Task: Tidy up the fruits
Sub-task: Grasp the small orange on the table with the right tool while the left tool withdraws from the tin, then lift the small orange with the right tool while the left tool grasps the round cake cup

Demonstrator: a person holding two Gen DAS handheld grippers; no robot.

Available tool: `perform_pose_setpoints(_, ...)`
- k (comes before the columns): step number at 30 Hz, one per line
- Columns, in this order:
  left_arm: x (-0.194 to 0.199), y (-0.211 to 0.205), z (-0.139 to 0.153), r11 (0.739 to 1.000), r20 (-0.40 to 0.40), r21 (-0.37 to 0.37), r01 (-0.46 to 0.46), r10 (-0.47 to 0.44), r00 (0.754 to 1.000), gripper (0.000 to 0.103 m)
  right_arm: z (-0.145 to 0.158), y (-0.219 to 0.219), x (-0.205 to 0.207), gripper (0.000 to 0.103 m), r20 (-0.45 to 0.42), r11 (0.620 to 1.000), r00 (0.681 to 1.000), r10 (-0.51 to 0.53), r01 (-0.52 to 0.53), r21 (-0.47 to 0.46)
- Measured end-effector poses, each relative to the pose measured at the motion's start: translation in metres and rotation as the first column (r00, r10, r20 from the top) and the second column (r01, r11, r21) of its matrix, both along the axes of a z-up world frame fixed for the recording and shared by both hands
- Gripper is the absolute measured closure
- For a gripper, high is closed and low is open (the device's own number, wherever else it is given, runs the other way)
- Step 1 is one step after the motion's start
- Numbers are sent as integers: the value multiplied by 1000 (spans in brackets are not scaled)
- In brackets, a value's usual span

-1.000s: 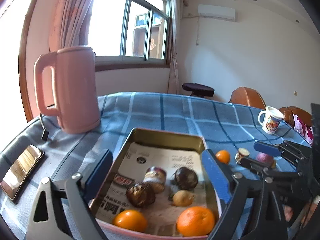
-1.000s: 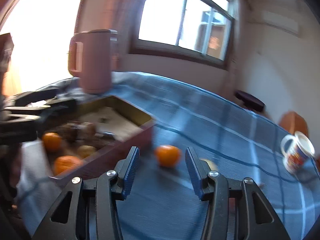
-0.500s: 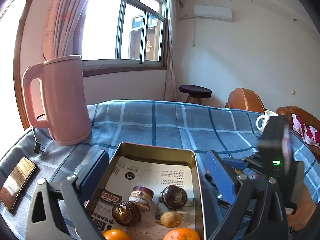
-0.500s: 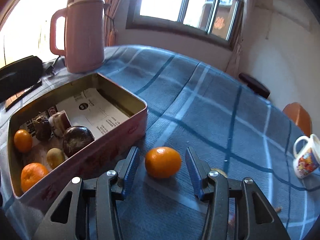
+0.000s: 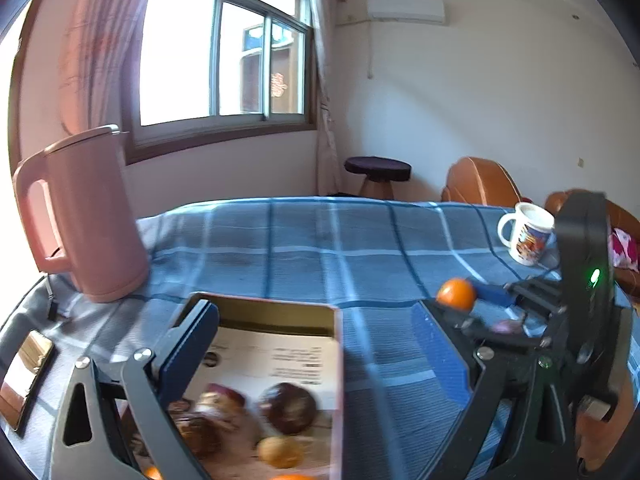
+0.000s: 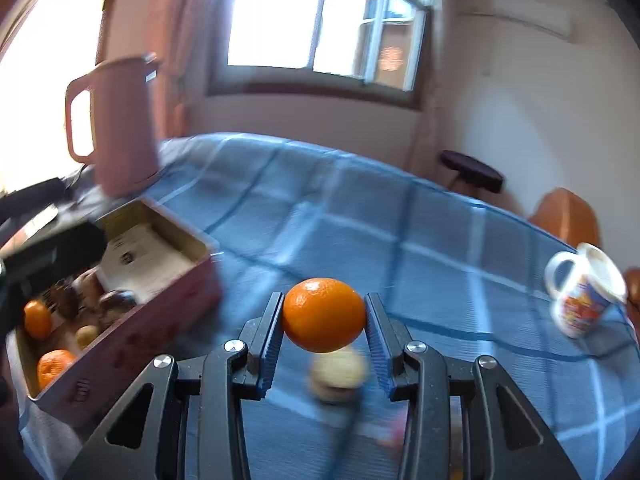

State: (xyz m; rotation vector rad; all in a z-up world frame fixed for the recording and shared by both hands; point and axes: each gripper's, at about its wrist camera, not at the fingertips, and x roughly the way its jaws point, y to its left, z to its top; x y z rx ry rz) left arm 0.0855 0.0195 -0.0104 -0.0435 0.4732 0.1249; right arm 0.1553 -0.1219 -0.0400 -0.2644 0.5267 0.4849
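Observation:
My right gripper (image 6: 324, 318) is shut on an orange (image 6: 323, 314) and holds it above the blue checked tablecloth; the orange also shows in the left wrist view (image 5: 456, 293), to the right of the tin. The metal tin (image 6: 152, 316) lies to the left, lined with printed paper, holding oranges (image 6: 37, 319), dark round fruits (image 5: 286, 406) and a small yellow fruit (image 5: 278, 450). My left gripper (image 5: 316, 344) is open and empty over the tin's far right corner (image 5: 280, 312). A blurred pale fruit (image 6: 338, 374) lies on the cloth below the held orange.
A pink kettle (image 5: 84, 216) stands at the back left of the table. A phone (image 5: 24, 376) lies at the left edge. A printed white mug (image 6: 584, 292) stands at the right. A stool (image 5: 378, 170) and brown chairs (image 5: 480, 182) are beyond the table.
My right gripper has closed on the orange and lifted it off the cloth. My left gripper has shifted right, so the tin sits lower left in its view.

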Motion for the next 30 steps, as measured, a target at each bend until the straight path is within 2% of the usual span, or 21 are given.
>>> perform_pose_setpoints(7,31,-49,-9,998,-69,17,59,-57,996,4,-2,-65,21,62,-11,985,986,-163,164,46)
perform_pose_setpoints(11,48,-76,-22,993,-110,68,95,-87,990,6,-3,-89,28,62,-38,973,977,-210,213,94)
perform_pose_setpoints(15,63,-92,-35,989,-166,77,128,-114,979,20,-3,-92,26,62,-32,971,976,-213,216,107)
perform_pose_setpoints(19,78,-96,-48,988,-216,64,142,-125,968,22,-4,-92,24,62,-29,973,979,-201,203,111)
perform_pose_setpoints(21,83,-96,-53,987,-241,41,153,-139,960,26,-4,-94,23,62,-27,973,979,-202,204,109)
perform_pose_setpoints(27,92,-102,-65,980,-317,14,200,-185,930,35,-5,-92,21,62,-19,975,981,-195,196,107)
perform_pose_setpoints(30,100,-105,-73,975,-378,-4,223,-207,902,43,-7,-89,20,62,-16,977,982,-191,191,91)
